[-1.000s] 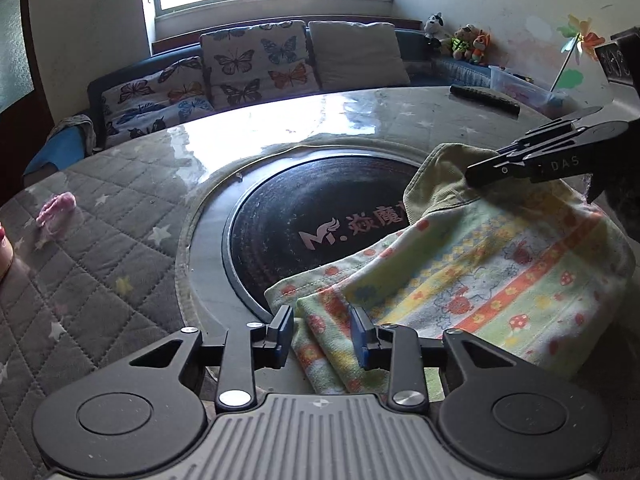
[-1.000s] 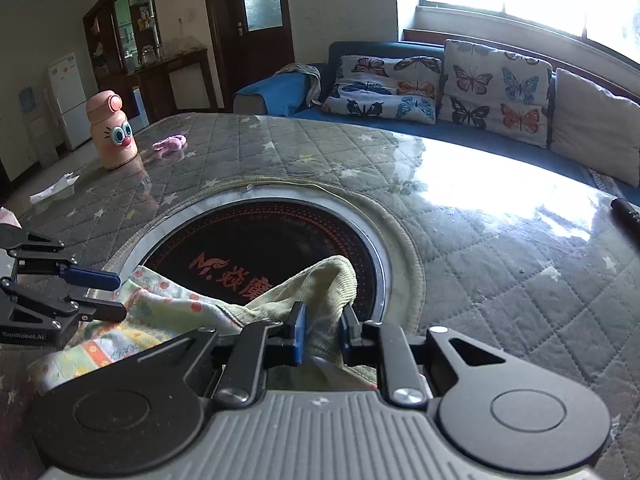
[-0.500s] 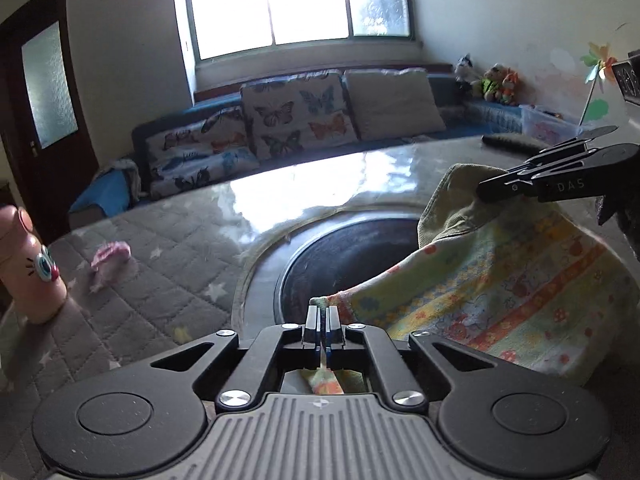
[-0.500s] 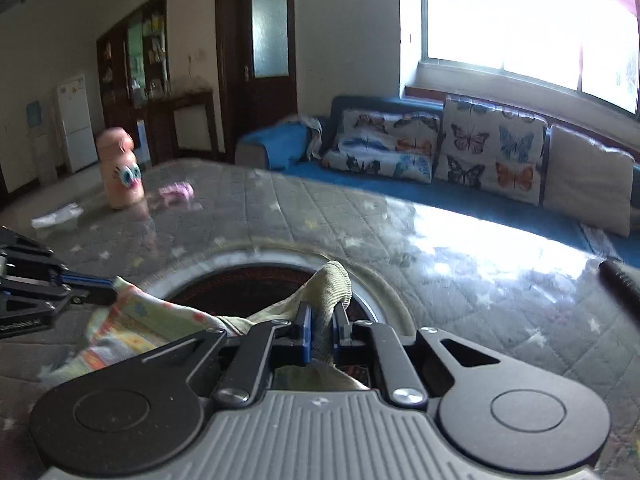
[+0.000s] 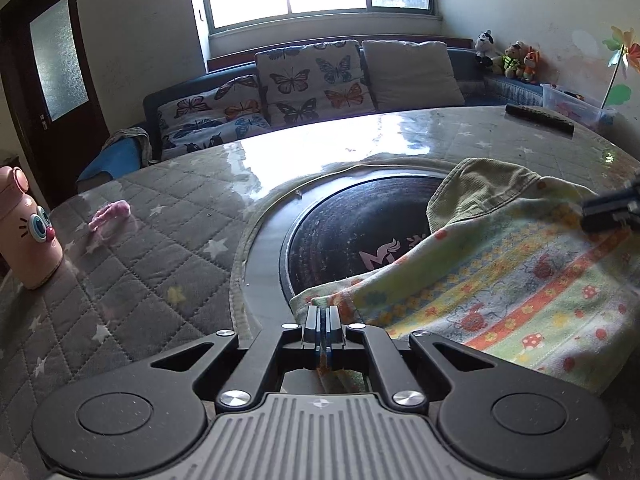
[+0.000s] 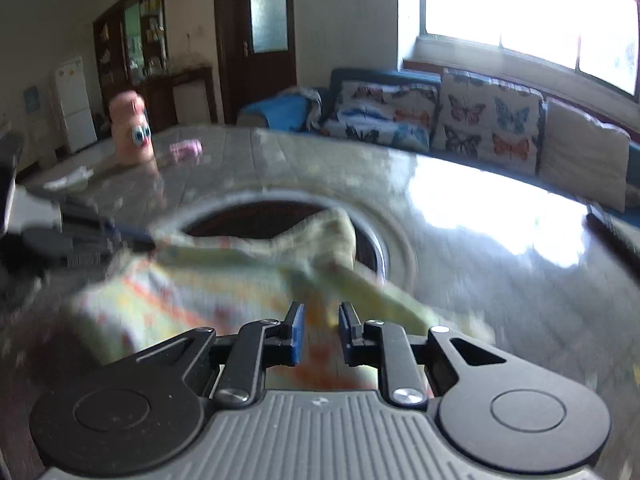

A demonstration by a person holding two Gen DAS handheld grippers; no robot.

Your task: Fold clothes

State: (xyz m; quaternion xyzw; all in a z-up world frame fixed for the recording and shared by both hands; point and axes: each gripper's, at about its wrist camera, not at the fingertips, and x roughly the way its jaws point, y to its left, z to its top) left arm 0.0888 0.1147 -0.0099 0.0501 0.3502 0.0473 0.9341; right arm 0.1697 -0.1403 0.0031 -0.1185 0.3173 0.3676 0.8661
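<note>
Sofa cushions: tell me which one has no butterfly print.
The plain beige cushion, at the right end of the row under the window. The two cushions left of it are covered in coloured butterflies.

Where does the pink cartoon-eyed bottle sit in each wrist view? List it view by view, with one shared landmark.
Left wrist: pink bottle at far left edge, on the quilted table.
Right wrist: pink bottle upper left, blurred, far across the table.
Shared landmark: butterfly cushions.
</note>
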